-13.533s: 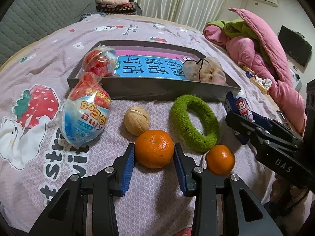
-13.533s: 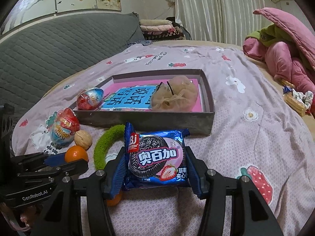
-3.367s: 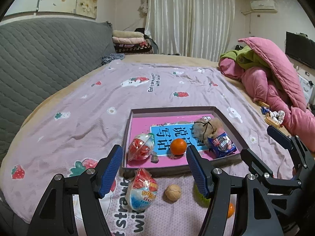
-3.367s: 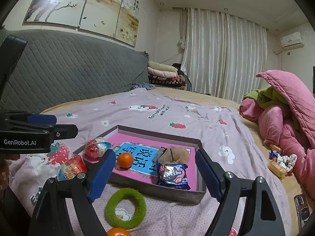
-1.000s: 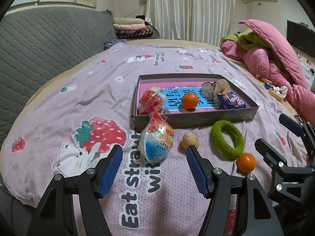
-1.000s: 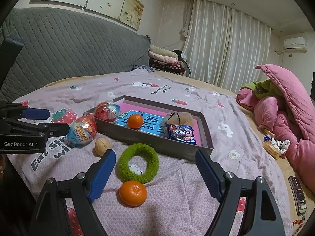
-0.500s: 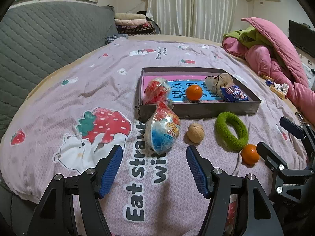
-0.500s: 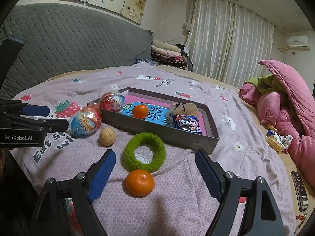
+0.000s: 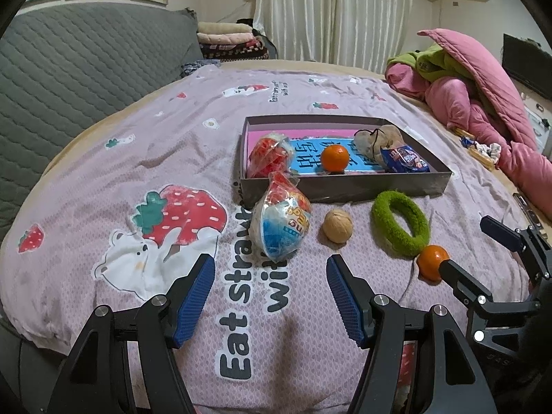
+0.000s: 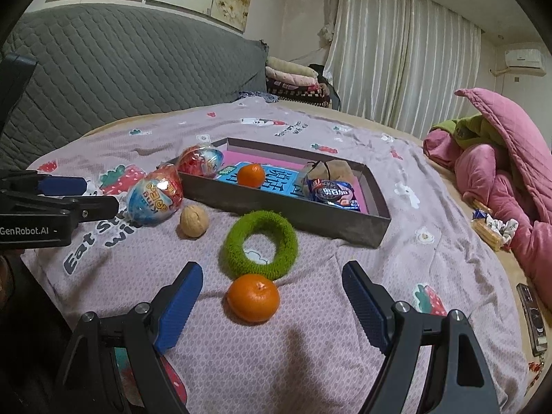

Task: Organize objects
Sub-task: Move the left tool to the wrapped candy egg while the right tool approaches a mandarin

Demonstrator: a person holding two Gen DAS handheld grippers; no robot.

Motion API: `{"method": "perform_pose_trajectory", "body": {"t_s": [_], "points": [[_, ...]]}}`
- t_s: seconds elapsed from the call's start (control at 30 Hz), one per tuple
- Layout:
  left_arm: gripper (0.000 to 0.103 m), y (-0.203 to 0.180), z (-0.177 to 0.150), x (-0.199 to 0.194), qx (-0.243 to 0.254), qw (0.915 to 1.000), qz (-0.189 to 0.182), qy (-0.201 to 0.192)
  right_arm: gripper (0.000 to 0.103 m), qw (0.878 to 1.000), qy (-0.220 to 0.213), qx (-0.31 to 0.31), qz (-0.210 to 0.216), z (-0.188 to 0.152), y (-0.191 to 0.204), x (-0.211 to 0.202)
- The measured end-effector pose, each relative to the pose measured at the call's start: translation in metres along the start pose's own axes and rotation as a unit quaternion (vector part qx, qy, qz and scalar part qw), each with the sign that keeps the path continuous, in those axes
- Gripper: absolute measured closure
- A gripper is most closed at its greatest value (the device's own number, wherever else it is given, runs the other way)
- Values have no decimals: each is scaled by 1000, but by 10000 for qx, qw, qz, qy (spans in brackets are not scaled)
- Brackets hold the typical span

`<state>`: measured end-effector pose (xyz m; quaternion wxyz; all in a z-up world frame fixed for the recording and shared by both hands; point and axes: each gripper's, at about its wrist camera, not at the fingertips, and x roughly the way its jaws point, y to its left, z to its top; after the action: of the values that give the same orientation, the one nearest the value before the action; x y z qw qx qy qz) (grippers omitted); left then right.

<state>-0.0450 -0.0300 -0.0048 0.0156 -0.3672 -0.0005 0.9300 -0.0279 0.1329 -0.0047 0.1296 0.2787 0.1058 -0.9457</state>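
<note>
Between the right gripper's (image 10: 272, 286) wide-open fingers lies an orange (image 10: 253, 297), untouched on the bedspread (image 10: 345, 310).

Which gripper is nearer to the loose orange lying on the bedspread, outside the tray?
Right. The right gripper, open, has the orange just ahead, between its fingers. The left gripper, also open, sits off to the side, facing the wrapped toy egg.

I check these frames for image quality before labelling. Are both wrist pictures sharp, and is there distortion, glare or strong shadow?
Left wrist view: sharp, strong fisheye bending, dark corners, a soft shadow on the bedspread between the open left gripper fingers. Right wrist view: equally sharp and bent, the loose orange crisp, a faint shadow below it, no glare.
</note>
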Motion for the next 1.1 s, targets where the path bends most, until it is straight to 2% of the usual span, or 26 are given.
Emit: {"method": "perform_pose_trajectory", "body": {"t_s": [0.5,1.1], "points": [[34,0,-8,4,-11,10000,-65,74,20,9999,139,40,-32,-5,2,3],[34,3,-11,22,-88,9997,-201,129,20,9990,387,179,149,-8,2,17]]}}
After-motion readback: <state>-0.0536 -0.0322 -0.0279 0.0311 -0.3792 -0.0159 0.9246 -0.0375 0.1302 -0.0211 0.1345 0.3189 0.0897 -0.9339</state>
